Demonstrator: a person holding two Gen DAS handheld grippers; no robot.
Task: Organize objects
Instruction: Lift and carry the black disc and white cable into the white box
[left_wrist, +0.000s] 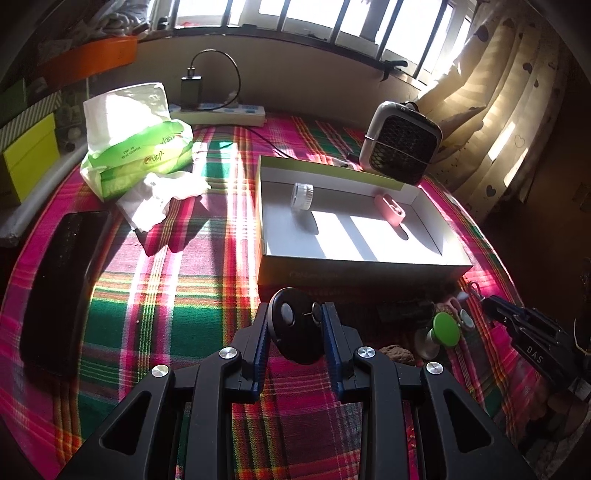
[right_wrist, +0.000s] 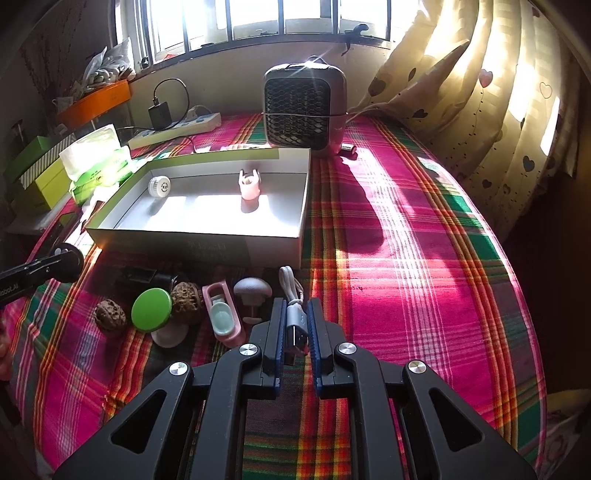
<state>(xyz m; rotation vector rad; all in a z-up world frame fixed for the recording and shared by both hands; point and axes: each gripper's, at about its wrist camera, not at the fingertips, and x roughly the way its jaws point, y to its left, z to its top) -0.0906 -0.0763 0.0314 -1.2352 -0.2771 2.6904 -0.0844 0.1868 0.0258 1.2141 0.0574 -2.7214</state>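
My left gripper (left_wrist: 295, 325) is shut on a black round disc-shaped object (left_wrist: 295, 328) and holds it in front of the open cardboard box (left_wrist: 354, 273). The box (right_wrist: 207, 240) holds a white jar (left_wrist: 303, 195) and a pink clip (left_wrist: 389, 208). My right gripper (right_wrist: 295, 325) is shut on a grey USB cable (right_wrist: 293, 306) near the box's front. Left of it lie a green-capped white piece (right_wrist: 151, 308), two walnuts (right_wrist: 186, 297), a pink holder (right_wrist: 223, 317) and a grey mushroom-shaped piece (right_wrist: 253, 290). The left gripper also shows at the left edge of the right wrist view (right_wrist: 55, 267).
A small heater (right_wrist: 304, 107) stands behind the box. A power strip with charger (right_wrist: 177, 125), a green tissue pack (left_wrist: 136, 144) with loose tissue and a black case (left_wrist: 62, 288) sit to the left. Curtains (right_wrist: 480, 103) hang on the right. A plaid cloth (right_wrist: 406, 258) covers the table.
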